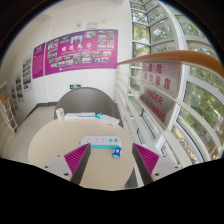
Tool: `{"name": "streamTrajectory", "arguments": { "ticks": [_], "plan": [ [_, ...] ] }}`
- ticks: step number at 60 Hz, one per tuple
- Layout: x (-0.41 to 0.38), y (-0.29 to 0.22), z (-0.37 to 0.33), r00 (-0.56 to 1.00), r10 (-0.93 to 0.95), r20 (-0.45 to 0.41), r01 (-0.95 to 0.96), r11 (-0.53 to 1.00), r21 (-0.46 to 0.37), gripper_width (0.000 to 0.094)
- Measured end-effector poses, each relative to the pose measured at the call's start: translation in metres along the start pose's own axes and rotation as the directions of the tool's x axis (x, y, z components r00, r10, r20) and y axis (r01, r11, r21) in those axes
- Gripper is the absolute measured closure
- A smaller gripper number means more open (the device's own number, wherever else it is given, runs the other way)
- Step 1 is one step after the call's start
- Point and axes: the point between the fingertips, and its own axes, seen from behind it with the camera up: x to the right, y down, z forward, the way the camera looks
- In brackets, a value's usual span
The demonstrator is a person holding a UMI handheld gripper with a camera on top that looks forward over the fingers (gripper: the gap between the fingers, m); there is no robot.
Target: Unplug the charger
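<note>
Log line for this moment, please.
gripper: open, above table | small blue-and-white charger-like object: between fingers, ungripped | round pale table: beneath | unplug: not visibly done

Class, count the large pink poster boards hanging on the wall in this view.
2: one wide pink board on the far wall beyond the open jaws, and a narrower pink board beside it. Others may be hidden.

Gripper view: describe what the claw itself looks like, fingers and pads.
The claw shows two dark fingers that widen toward the camera. Each carries a magenta pad on its inner face, ridged with fine diagonal lines. No cables, printed markings, hand or sleeve are visible in this view.
</note>
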Motion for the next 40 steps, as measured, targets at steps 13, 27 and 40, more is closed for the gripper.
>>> {"name": "streamTrajectory", "arguments": {
  "ticks": [13, 27, 40],
  "plan": [
    [-0.02, 0.012, -0.119, 0.997, -0.02, -0.069, 0.021, 1.0, 0.004, 0.0075],
    [-0.04, 0.027, -0.2, 0.996, -0.016, -0.085, 0.017, 1.0, 0.003, 0.0076],
    [-0.049, 0.03, -0.228, 0.996, -0.018, -0.089, 0.019, 1.0, 0.009, 0.0077]
  ]
}}
